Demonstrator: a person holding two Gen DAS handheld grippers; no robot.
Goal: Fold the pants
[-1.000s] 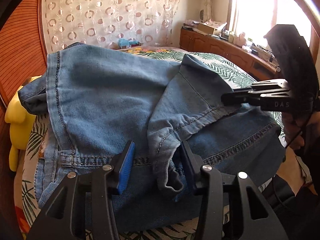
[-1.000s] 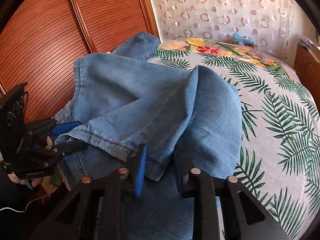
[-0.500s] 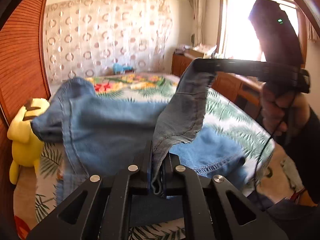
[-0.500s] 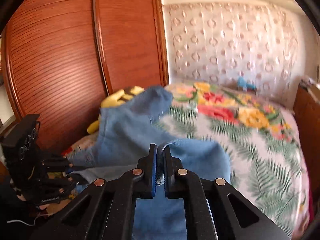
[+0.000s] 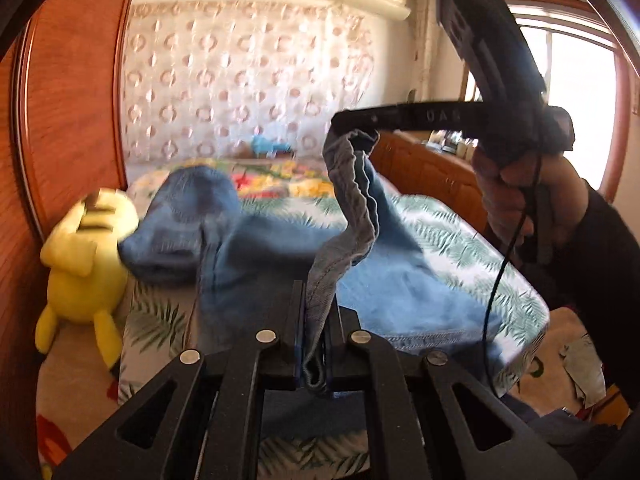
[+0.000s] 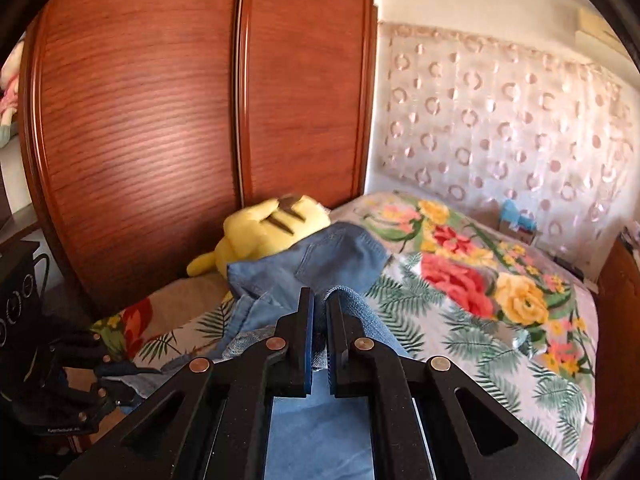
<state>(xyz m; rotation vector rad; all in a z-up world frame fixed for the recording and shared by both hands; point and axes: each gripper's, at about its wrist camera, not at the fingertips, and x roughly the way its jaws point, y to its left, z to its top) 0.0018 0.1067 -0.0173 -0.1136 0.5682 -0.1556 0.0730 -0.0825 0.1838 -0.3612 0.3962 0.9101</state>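
Now both claws have closed on the denim and lifted it: a second earlier the left claw [image 5: 314, 344] and the right claw [image 6: 317, 340] stood open over a hem lying flat on the pants [image 5: 384, 280], and at this moment each pinches a bunched edge of the fabric clear of the bed [image 6: 500, 320]. Seen from the left wrist, the right claw [image 5: 352, 124] holds its corner high, with a rumpled strip of denim strung down from it to the left claw. Most of the pants still lies spread across the near part of the bed, one end heaped by the yellow plush toy [image 5: 84, 268]. Judging by this, the grasp is done and the fold itself is starting: the raised edge looks ready to be carried over the rest of the garment. A person's hand [image 5: 520, 200] grips the right tool's handle. Around them, a leaf-and-flower bedspread covers the bed, a reddish wooden wardrobe [image 6: 160, 120] stands at its side, a curtain with ring patterns [image 6: 500, 120] hangs behind, and a bright window [image 5: 576, 92] lights the right
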